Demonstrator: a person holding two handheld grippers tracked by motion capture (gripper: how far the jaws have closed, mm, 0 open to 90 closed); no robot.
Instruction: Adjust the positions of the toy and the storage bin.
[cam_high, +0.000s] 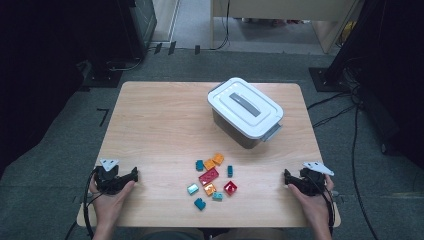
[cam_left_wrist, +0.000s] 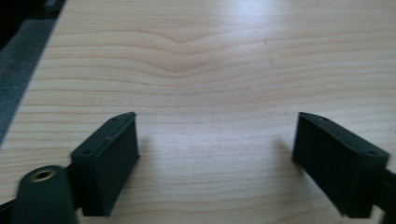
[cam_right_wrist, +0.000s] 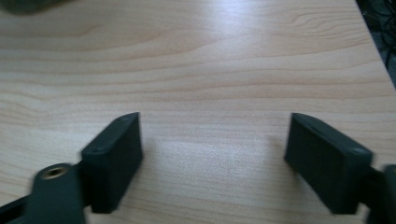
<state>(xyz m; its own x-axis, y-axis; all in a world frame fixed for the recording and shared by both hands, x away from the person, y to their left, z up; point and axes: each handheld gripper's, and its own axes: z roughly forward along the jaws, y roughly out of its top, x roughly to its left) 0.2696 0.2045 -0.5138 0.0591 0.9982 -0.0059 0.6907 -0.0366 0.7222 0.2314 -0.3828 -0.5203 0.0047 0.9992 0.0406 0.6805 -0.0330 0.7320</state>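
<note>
Two hand-held grippers, left and right, rest at the lower corners of the counter, jaws wide open and empty, flanking loose bricks at lower centre, likely bound for the lidded box above them.

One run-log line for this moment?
left gripper: open, empty | right gripper: open, empty | blocks: loose on table | box: lidded

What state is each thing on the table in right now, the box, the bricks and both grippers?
Storage box: lid on, handle flat.
Toy bricks: loose in a cluster on the table, in front of the box.
Left hand-held gripper: open, nothing between its jaws.
Right hand-held gripper: open, nothing between its jaws.
</note>
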